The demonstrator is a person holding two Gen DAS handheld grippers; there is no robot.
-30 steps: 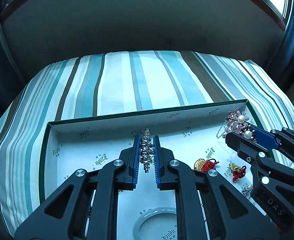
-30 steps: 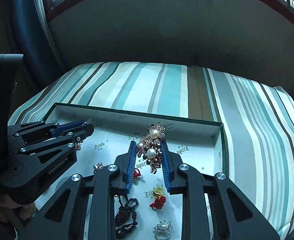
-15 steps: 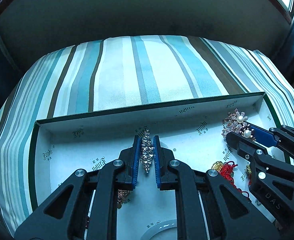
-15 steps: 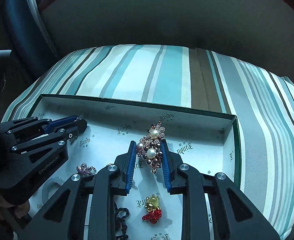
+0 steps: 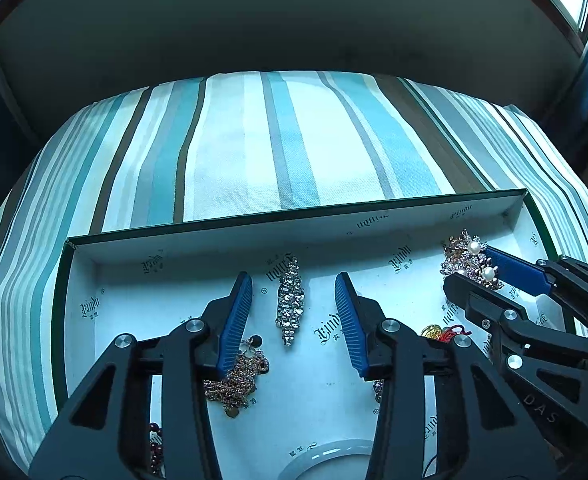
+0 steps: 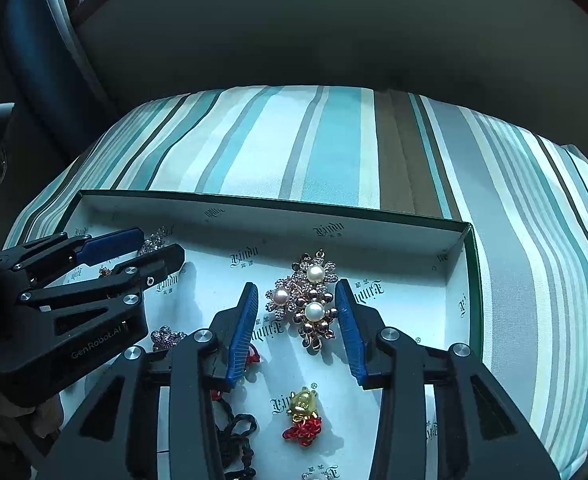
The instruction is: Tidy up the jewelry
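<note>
A white box lid with a green rim lies on the striped cloth and holds the jewelry. My left gripper is open, and a long silver rhinestone piece lies on the lid floor between its fingers. My right gripper is open around a pearl and crystal brooch that rests on the lid floor. The right gripper also shows in the left wrist view by the brooch. The left gripper shows at the left of the right wrist view.
In the lid lie a rose-gold chain, a gold charm with red knot, a dark cord, a small purple flower piece and a white bangle. Striped cloth stretches beyond the lid's far wall.
Both grippers have opened. The rhinestone piece and the pearl brooch, held a moment ago, now lie on the lid floor. Both grippers moved forward and lower toward the lid's far wall.
</note>
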